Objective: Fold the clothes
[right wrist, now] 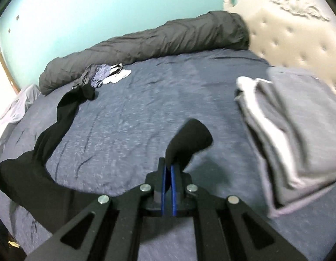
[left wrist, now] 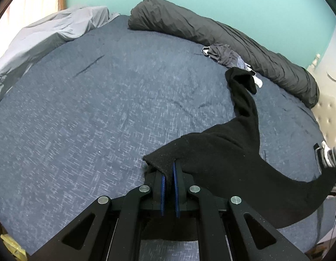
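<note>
A black garment [left wrist: 222,152] hangs above the blue bed [left wrist: 102,108], stretched between both grippers. My left gripper [left wrist: 169,169] is shut on one edge of it. A long black leg or sleeve [left wrist: 244,93] trails back toward the pile of unfolded clothes [left wrist: 224,54]. In the right wrist view, my right gripper [right wrist: 169,167] is shut on another end of the black garment [right wrist: 187,139]; the rest of it droops left [right wrist: 32,174]. The right gripper shows at the far right of the left view [left wrist: 326,156].
A rolled dark grey duvet [left wrist: 211,32] lies along the far wall. A light grey sheet [left wrist: 48,34] is bunched at the far left. Folded grey clothes [right wrist: 294,130] are stacked near the tufted headboard [right wrist: 298,34]. Small unfolded garments [right wrist: 102,74] lie by the duvet.
</note>
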